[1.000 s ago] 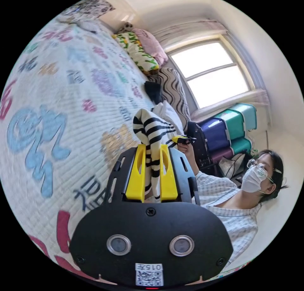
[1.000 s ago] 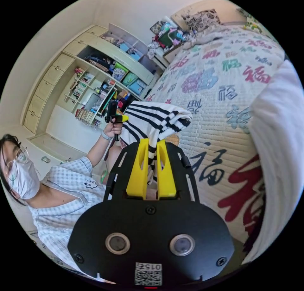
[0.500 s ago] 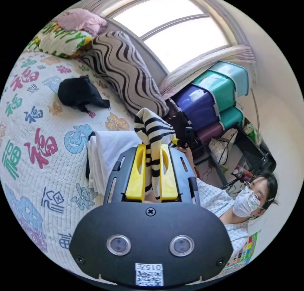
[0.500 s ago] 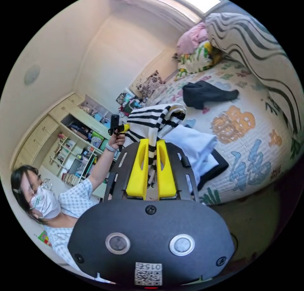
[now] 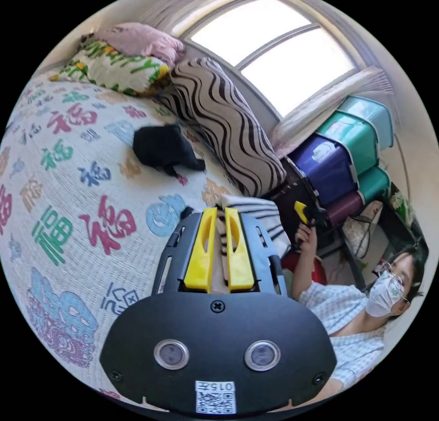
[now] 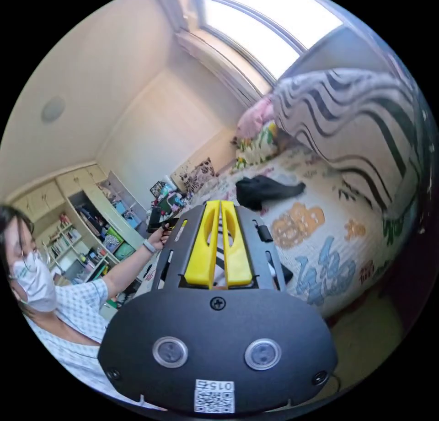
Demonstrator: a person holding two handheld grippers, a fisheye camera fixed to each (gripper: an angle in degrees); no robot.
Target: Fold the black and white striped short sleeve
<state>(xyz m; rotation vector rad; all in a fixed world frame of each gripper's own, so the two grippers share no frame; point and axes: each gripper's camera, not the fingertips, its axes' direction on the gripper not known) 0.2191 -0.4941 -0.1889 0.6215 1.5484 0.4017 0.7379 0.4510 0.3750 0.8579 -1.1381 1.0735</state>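
The black and white striped shirt point(image 5: 263, 213) lies folded on the bed near its edge, just past and to the right of my left gripper point(image 5: 220, 210). That gripper's yellow jaws stand almost together with only a thin slit and no cloth pinched. In the right gripper view a strip of the shirt point(image 6: 220, 256) shows beneath my right gripper point(image 6: 220, 203), whose jaw tips touch. A hand holds the right gripper point(image 5: 299, 209) off to the side of the shirt, carrying nothing. The left gripper point(image 6: 164, 223) is held in the other hand above the bed.
A black garment point(image 5: 164, 148) lies on the patterned bedspread point(image 5: 68, 187). A wavy-striped cushion point(image 5: 224, 128) and pillows point(image 5: 119, 64) line the window side. Stacked storage bins point(image 5: 347, 146) stand beyond the bed edge. The person point(image 5: 366, 311) sits beside the bed; shelves point(image 6: 91, 238) stand behind.
Both grippers held the striped shirt up between them. Now it rests on the bed, both pairs of jaws have come together without cloth, and the hands have drawn apart.
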